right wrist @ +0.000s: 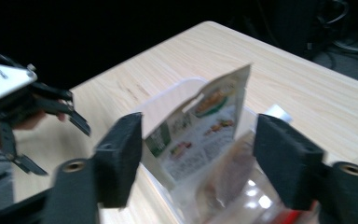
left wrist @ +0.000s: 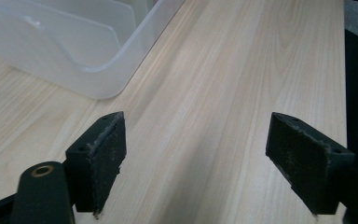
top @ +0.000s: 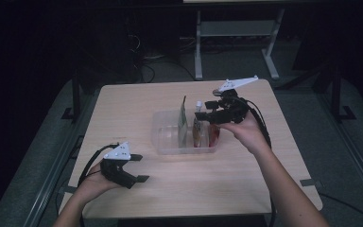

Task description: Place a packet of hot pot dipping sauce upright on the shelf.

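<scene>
Right gripper view puts the upright packet (right wrist: 200, 130) in front of you, standing on edge in the clear plastic bin (right wrist: 177, 91), with a second, brownish pouch (right wrist: 226, 179) leaning just beside it and something red (right wrist: 294, 215) at the near end. Your right gripper (right wrist: 198, 161) has its jaws spread wide on either side of the packet; the pads do not press on it, so you hold nothing there. The picture is a little blurred, so I cannot tell whether the left pad brushes the packet's edge.

In the high view the bin (top: 165, 142) sits near the middle of the table (top: 123, 104), and the tall packet (top: 183, 120) stands in it, with the other pouches (top: 199, 135) packed toward the right end. Your right gripper (top: 207, 115) hovers just above them.

Your left gripper (top: 139, 168) rests well apart from the bin, near the table's front left, jaws wide and holding nothing. In the left gripper view the pads (left wrist: 105, 158) frame bare wood, with the bin's corner (left wrist: 98, 70) off to the upper left.

As I judge it, the packet is already filed into the bin and released. The bin's left part looks unfilled, and no loose packets lie on the table, so what is left is mainly clearing your right hand away.
</scene>
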Available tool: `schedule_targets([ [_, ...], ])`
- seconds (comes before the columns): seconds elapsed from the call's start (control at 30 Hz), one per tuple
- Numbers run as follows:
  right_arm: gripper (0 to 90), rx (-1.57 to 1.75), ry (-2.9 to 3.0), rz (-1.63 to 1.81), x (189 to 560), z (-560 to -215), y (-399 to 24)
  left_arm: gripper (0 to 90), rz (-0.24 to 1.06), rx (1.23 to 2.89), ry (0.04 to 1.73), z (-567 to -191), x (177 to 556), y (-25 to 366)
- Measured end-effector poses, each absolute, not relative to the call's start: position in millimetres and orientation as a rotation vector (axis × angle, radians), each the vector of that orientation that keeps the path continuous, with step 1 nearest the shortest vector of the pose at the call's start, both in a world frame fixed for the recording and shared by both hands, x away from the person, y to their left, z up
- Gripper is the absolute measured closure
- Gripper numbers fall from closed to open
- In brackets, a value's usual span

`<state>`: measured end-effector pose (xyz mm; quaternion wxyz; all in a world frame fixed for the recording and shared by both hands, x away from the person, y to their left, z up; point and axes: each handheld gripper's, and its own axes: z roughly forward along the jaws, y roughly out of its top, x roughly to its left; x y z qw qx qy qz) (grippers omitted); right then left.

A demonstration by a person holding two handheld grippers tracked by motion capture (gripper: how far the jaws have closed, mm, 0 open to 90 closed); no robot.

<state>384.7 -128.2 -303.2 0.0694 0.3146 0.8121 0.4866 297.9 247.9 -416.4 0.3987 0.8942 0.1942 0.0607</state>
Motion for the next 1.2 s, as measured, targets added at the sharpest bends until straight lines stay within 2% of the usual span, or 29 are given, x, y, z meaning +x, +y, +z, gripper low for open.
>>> schedule_targets([
  [0.03, 25.2, 0.933, 2.45, 1.458, 380.9, -304.4, -131.1, 17.3, 0.159, 2.258, 0.509, -416.6, 298.5, 249.7],
  [0.1, 23.4, 0.921, 2.441, 1.449, 378.9, -305.6, -132.6, 17.0, 0.161, 2.263, 0.514, -416.5, 298.9, 250.9],
  [0.13, 19.1, 0.911, 2.427, 1.434, 373.8, -308.0, -135.7, 16.0, 0.17, 2.265, 0.525, -416.6, 299.0, 253.1],
  [0.33, 14.1, 0.895, 2.388, 1.425, 356.1, -321.8, -153.5, 16.0, 0.188, 2.264, 0.561, -417.9, 298.0, 259.1],
  [0.9, 13.5, 1.003, 2.362, 1.33, 317.6, -394.1, -208.9, 16.0, 0.238, 2.228, 0.656, -424.2, 284.8, 275.0],
  [1.2, 13.3, 1.057, 2.376, 1.244, 304.6, -417.2, -229.6, 16.1, 0.259, 2.241, 0.68, -432.9, 278.8, 278.8],
])
